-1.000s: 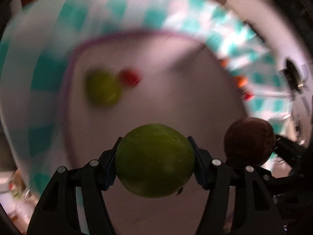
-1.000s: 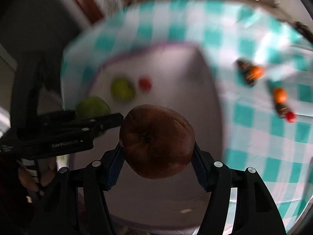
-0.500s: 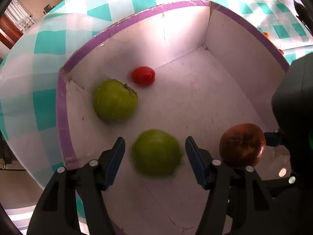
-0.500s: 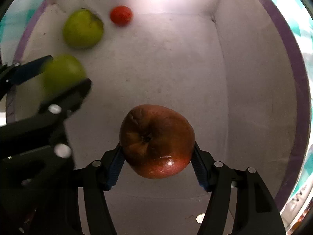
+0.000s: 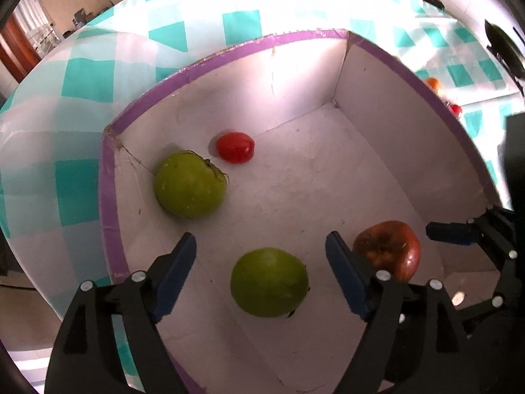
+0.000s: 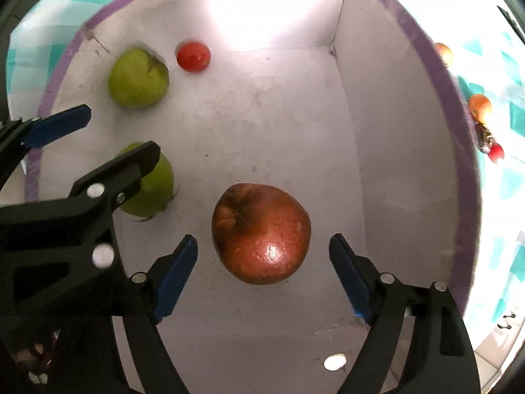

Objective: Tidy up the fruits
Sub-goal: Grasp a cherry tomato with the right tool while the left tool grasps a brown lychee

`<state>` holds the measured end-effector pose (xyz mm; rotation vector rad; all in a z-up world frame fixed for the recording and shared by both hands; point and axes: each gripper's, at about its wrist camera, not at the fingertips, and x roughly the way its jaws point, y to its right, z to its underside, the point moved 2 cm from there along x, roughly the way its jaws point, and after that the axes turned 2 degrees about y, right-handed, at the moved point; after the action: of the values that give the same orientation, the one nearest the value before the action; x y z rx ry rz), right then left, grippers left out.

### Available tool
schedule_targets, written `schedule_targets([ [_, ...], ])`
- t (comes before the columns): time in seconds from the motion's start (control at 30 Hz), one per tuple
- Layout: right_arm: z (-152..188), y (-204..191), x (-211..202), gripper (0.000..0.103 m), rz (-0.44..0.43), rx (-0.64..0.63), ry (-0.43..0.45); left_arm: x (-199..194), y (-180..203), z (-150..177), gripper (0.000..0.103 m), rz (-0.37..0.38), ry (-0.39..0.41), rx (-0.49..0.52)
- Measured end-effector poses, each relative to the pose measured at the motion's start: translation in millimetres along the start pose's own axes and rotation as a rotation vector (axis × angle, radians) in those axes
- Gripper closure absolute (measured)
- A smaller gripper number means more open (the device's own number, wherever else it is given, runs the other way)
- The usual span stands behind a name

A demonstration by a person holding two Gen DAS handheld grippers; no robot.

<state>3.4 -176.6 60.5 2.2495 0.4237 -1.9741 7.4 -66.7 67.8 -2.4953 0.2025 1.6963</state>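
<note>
A white box with a purple rim holds the fruit. My left gripper is open above a green apple lying on the box floor. My right gripper is open around a dark red apple that rests on the floor; the apple also shows in the left wrist view. A second green apple and a small red tomato lie near the far left corner. The left gripper appears in the right wrist view, over the first green apple.
The box sits on a teal and white checked cloth. Small orange and red fruits lie on the cloth to the right of the box. The box walls stand close on the left and right of both grippers.
Both grippers came down into the box. The left one opened and the green apple dropped to the floor. Then the right one opened and let go of the red apple.
</note>
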Motion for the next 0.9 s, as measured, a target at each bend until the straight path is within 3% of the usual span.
schedule_targets([
  [0.1, 4.2, 5.2, -28.3, 0.023, -0.073, -0.022, 0.096, -14.7, 0.0, -3.4, 0.017, -0.015, 0.054, -0.049],
  [0.17, 7.4, 13.2, -55.1, 0.021, -0.123, -0.057, 0.212, -30.5, 2.6, -11.1, 0.012, -0.046, 0.137, -0.081],
  [0.27, 6.2, 40.2, -103.2, 0.015, -0.216, -0.067, 0.397, -73.7, 14.7, -27.6, 0.002, -0.094, 0.323, -0.105],
  [0.33, 6.0, 77.6, -126.0, 0.015, -0.247, -0.008, 0.517, -96.4, 27.5, -39.3, 0.002, -0.114, 0.398, -0.109],
  [0.43, 1.9, 148.4, -126.1, 0.015, -0.228, 0.166, 0.553, -112.8, 57.3, -63.0, 0.002, -0.135, 0.455, -0.103],
  [0.53, 11.9, 220.4, -104.4, 0.015, -0.142, 0.359, 0.533, -107.4, 96.1, -93.1, 0.002, -0.109, 0.431, -0.104],
  [0.67, 35.3, 297.0, -62.7, 0.015, -0.027, 0.457, 0.454, -85.5, 145.3, -118.8, 0.002, -0.032, 0.376, -0.146],
  [0.77, 42.6, 333.7, -43.2, 0.022, 0.001, 0.442, 0.427, -62.0, 189.5, -128.6, 0.002, 0.020, 0.315, -0.107],
  [0.9, 27.3, 356.7, -10.5, 0.030, 0.034, 0.342, 0.408, -36.4, 236.3, -124.7, 0.002, 0.009, 0.255, -0.004],
])
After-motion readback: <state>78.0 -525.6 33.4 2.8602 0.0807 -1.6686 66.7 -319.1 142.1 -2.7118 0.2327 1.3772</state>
